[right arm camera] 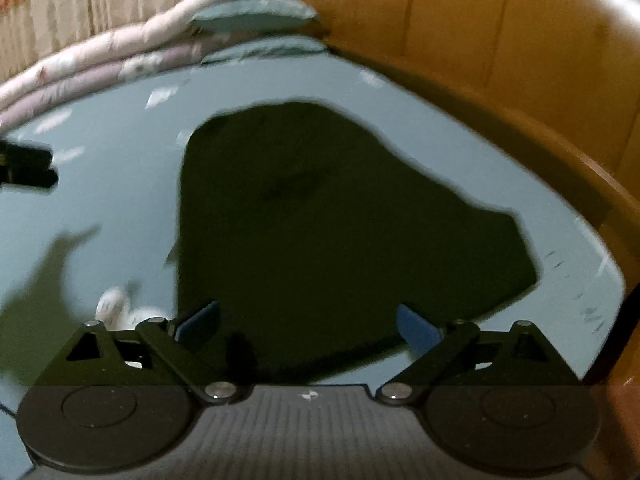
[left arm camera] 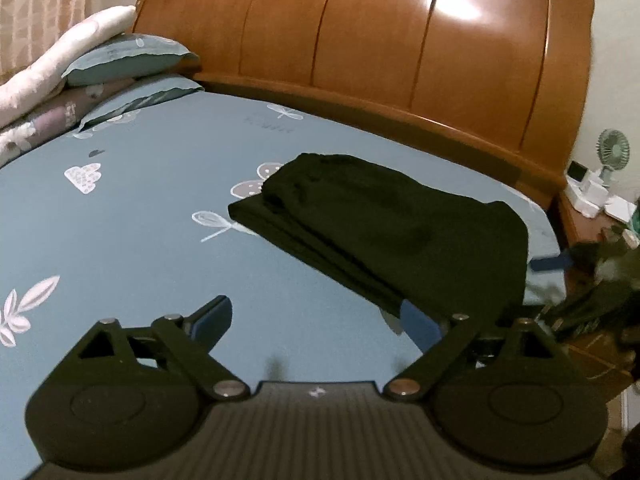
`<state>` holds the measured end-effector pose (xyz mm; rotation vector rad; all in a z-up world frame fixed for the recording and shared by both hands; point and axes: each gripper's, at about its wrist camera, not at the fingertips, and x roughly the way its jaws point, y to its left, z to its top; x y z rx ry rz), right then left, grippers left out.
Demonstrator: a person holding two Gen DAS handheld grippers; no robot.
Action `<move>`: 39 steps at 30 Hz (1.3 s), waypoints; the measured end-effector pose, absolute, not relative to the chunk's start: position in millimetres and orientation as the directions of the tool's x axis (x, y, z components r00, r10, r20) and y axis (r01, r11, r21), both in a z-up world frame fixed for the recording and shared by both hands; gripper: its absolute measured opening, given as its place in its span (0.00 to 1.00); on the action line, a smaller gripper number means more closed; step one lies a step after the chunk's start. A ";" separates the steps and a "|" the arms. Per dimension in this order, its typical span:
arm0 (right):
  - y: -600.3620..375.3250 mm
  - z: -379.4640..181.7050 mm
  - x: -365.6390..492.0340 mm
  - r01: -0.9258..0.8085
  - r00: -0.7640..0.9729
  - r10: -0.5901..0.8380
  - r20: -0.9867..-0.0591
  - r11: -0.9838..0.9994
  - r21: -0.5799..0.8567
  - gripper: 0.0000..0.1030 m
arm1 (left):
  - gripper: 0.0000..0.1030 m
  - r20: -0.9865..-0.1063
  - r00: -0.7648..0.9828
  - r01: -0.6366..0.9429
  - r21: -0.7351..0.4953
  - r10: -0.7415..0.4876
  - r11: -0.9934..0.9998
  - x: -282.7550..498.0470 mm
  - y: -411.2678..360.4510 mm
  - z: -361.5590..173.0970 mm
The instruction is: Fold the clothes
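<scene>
We see bed sheet (left arm camera: pixel 140 240) below wooden headboard (left arm camera: pixel 400 40) | folded black garment (left arm camera: pixel 400 232) lies flat on sheet near headboard | left gripper (left arm camera: pixel 320 320) jaws wide, empty | right gripper (right arm camera: pixel 308 320) jaws wide over garment, gripping nothing

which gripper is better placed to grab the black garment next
Right. The right gripper faces the folded black garment squarely, open jaws over its near edge. The left gripper has mostly blue bedsheet ahead.
</scene>
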<state>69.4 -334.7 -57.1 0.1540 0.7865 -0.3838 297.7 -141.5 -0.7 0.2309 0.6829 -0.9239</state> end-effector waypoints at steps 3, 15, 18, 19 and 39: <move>-316.9 -51.9 66.5 0.441 0.606 -0.343 -0.718 0.896 -0.056 0.95 | 0.89 -0.635 0.411 0.801 -0.090 -0.654 0.591 293.1 -126.1 -0.9; -294.5 -57.5 117.7 0.581 0.492 -0.490 -0.720 0.801 -0.149 0.97 | 0.94 -0.617 0.492 0.761 -0.039 -0.614 0.648 281.5 -47.9 14.2; -291.9 -46.4 117.1 0.605 0.511 -0.490 -0.706 0.789 -0.109 0.97 | 0.94 -0.652 0.473 0.761 -0.039 -0.593 0.648 279.5 -35.7 9.7; -292.2 -41.7 118.2 0.611 0.528 -0.488 -0.695 0.786 -0.088 0.97 | 0.94 -0.659 0.466 0.760 -0.043 -0.590 0.648 278.8 -32.8 7.7; -271.6 3.0 113.3 0.614 0.524 -0.293 -0.799 0.780 0.117 1.00 | 0.94 -0.635 0.509 0.684 -0.112 -0.581 0.721 286.8 -35.8 23.6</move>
